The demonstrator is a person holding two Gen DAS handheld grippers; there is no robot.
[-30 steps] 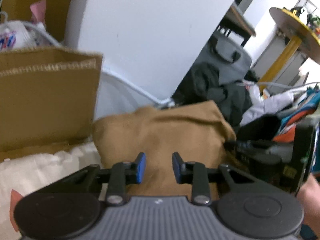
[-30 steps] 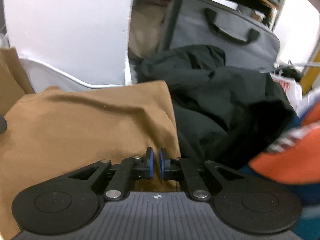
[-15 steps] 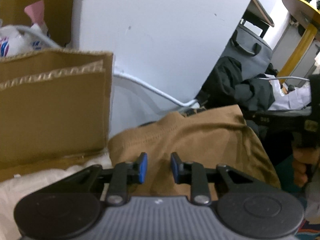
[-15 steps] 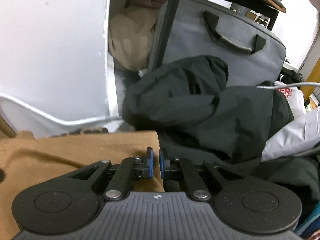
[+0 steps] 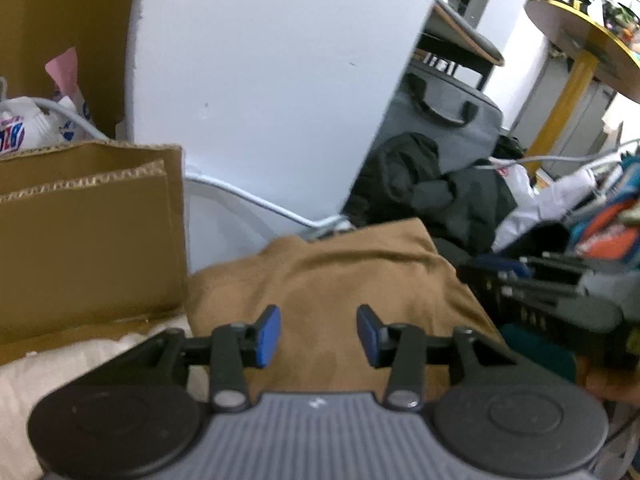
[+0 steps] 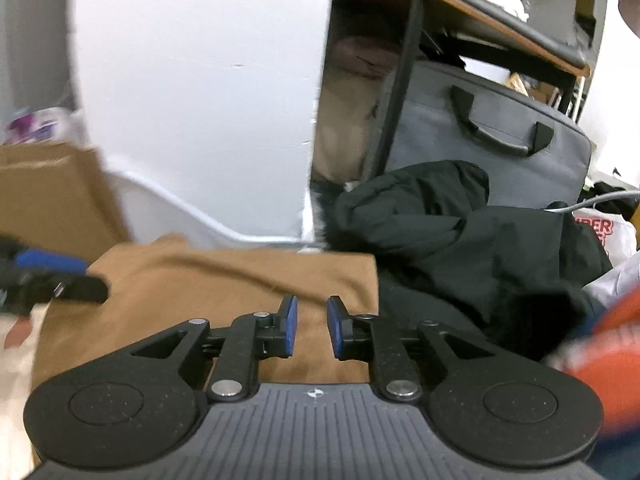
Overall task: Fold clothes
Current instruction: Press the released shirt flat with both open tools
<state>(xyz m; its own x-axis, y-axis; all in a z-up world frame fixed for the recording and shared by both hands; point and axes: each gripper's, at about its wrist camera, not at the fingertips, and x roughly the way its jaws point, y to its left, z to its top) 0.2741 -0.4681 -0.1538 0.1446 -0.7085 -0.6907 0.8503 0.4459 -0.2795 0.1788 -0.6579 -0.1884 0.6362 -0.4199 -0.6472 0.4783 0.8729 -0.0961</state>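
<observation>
A tan garment lies folded in a thick pad on a cream cloth, with its far edge against a white panel. My left gripper hovers over its near part; the jaws are opening and nothing sits between the blue pads. In the right wrist view the same tan garment fills the lower left. My right gripper is above its right edge, jaws opening, with only a narrow empty gap between the pads. Each gripper shows in the other's view: the right gripper and the left gripper.
A cardboard box stands to the left and a white panel behind. A black jacket is heaped right of the tan garment, before a grey bag. Orange and blue clothes lie at far right.
Both pairs of jaws stand wider apart than in the earlier frames. The right gripper has drawn back and left, so the tan garment's edge now lies under it.
</observation>
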